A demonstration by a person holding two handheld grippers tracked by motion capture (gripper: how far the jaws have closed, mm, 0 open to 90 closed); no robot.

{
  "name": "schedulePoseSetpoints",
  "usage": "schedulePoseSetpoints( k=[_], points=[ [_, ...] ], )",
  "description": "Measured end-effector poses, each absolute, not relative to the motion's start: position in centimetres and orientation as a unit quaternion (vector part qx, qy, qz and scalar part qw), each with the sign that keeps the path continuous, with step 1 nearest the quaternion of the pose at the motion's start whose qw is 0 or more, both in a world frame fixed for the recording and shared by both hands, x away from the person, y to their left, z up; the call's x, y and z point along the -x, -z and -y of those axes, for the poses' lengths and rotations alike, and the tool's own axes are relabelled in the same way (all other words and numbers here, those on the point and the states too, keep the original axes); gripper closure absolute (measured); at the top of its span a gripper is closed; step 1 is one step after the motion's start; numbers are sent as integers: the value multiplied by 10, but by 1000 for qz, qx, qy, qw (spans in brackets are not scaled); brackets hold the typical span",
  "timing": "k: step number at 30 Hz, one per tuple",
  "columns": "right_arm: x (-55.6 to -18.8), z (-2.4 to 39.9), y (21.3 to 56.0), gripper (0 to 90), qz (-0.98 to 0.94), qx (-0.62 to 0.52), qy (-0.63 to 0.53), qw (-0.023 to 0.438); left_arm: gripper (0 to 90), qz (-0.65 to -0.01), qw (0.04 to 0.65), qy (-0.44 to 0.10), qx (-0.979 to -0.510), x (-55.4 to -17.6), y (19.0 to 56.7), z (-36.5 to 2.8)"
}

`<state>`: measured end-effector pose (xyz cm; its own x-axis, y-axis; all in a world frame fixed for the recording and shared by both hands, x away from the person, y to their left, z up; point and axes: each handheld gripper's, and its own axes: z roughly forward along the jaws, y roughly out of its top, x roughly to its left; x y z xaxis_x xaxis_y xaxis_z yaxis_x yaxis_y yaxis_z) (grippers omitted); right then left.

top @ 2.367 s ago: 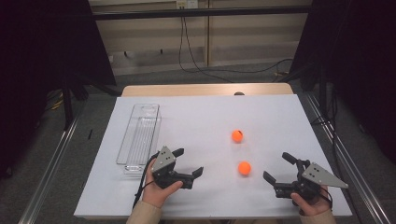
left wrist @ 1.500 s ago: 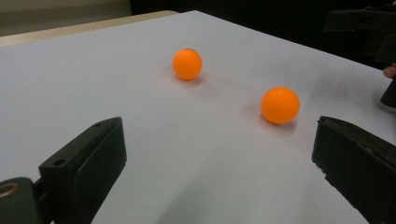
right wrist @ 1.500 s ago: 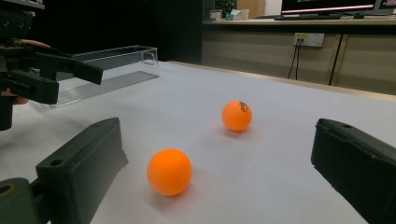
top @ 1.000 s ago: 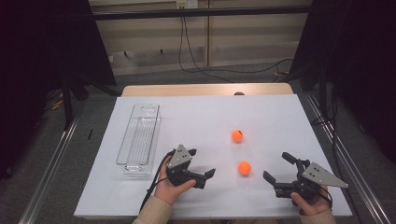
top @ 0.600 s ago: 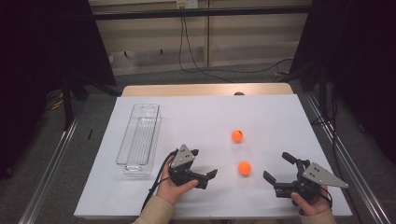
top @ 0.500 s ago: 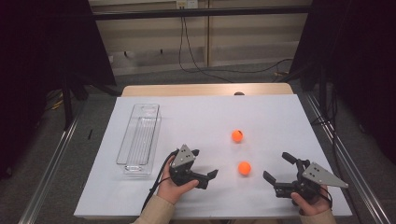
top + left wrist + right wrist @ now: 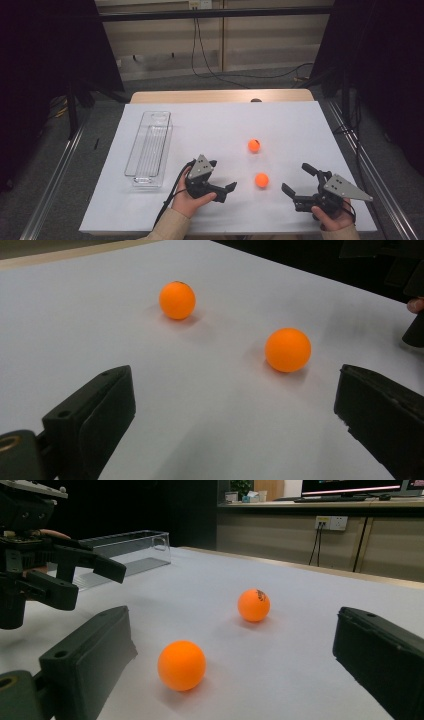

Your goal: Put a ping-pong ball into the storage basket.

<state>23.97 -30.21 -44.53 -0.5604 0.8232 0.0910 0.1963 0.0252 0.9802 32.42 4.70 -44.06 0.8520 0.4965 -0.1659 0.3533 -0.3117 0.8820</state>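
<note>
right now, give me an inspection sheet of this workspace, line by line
surface: white table cover, flat and unmarked.
job's things: near orange ball and far orange ball, apart, both loose on the cover.
clutter: clear plastic tray at left, nothing seen inside.
grippers: left gripper open, aimed at the near ball; right gripper open, holding nothing.
cables: black cable from the left gripper; cables on the floor behind.
surroundings: dark curtains, metal rails.

Lab — black-curtained rig, paper-covered table (image 7: 200, 125), monitors (image 7: 350, 486) behind
</note>
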Motion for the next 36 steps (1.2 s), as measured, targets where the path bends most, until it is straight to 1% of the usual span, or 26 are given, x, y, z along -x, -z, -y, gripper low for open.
schedulePoseSetpoints(
  k=[36],
  points=[
    [-240,303,445,25,-662,-384,-585,269,30,-250,514,-47,-819,-326,444,-21]
  ],
)
